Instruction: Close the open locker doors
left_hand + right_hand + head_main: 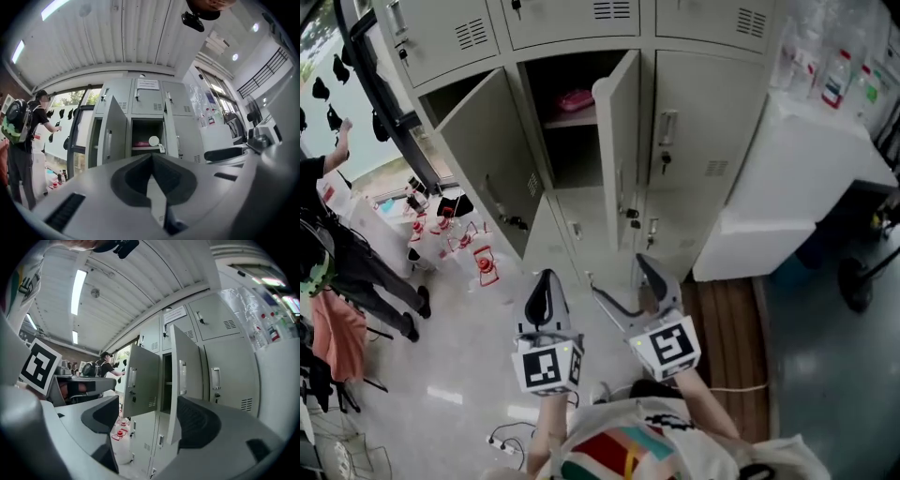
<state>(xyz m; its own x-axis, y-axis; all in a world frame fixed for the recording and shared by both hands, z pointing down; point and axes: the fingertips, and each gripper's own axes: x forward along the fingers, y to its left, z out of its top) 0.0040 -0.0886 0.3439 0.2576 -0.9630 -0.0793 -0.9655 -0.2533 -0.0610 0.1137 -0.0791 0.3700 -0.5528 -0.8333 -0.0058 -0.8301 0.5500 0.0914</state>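
Note:
A bank of grey lockers stands ahead of me. Two doors in its middle row hang open. The left door swings out to the left. The middle door juts out edge-on towards me, and a pink thing lies on the shelf behind it. My left gripper is shut and empty, well short of the lockers. My right gripper is open with nothing in it, below the middle door. The left gripper faces the open compartment. Past the right gripper stand both doors.
A person with a backpack stands at the window on the left. Red-and-white bottles sit on the floor below the left door. A white cabinet stands right of the lockers. Cables lie near my feet.

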